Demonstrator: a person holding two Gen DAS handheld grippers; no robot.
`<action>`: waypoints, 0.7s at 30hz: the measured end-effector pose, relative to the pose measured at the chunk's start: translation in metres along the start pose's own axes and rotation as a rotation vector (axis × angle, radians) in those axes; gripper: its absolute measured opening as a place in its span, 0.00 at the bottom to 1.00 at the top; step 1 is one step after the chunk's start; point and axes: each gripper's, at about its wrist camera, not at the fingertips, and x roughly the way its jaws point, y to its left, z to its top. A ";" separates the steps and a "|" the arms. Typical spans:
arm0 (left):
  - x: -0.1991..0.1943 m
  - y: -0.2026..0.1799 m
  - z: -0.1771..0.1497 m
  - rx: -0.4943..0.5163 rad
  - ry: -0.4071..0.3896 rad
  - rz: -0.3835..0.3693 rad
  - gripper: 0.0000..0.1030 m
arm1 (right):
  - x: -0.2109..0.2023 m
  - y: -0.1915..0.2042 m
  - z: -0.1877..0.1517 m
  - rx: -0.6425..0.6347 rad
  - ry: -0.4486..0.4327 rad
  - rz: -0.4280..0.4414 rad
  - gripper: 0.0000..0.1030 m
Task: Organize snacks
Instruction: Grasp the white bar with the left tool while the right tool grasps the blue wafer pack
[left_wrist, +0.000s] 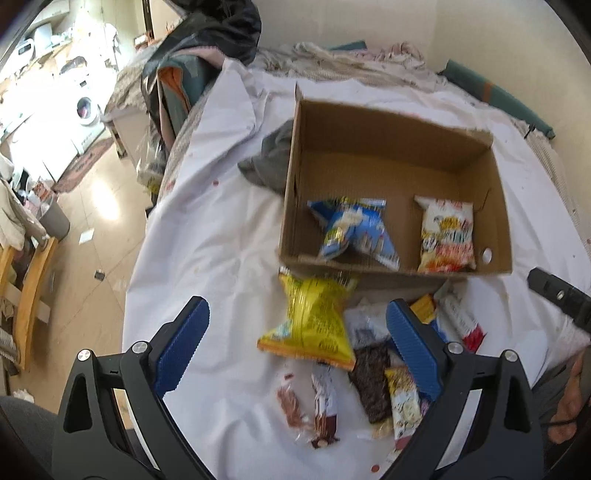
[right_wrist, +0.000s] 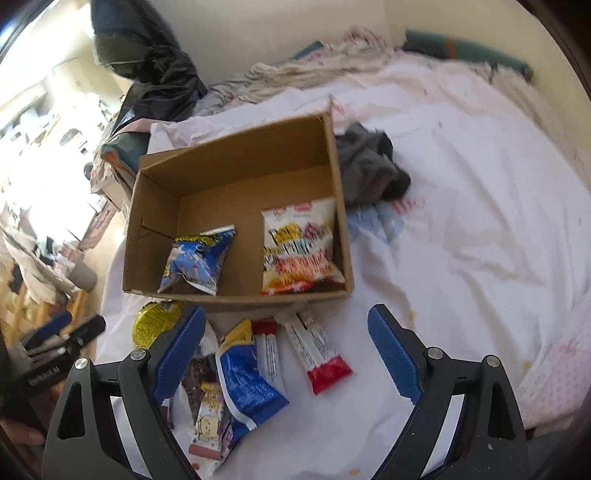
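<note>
both ribbed blue claws, left gripper (left_wrist: 297, 341) and right gripper (right_wrist: 286, 349), gape above crinkly snack packets (right_wrist: 243, 380).

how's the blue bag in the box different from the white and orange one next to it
The blue snack bag is crumpled and tilted, leaning toward one side wall of the cardboard box. The white and orange snack bag lies flat and smooth against the opposite wall. The blue one is mostly blue with yellow print; the other is white at the top, fading to orange-red. The blue bag also looks smaller. Both are sealed and rest on the box floor, apart from each other.
</note>
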 end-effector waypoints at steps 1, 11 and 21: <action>0.003 0.003 -0.002 -0.018 0.021 0.002 0.92 | 0.001 -0.006 -0.001 0.016 0.014 0.003 0.89; 0.047 0.035 -0.027 -0.175 0.278 -0.039 0.65 | 0.028 -0.037 -0.016 0.119 0.191 0.023 0.88; 0.075 -0.018 -0.058 -0.015 0.419 -0.137 0.28 | 0.049 -0.012 -0.020 0.075 0.282 0.101 0.79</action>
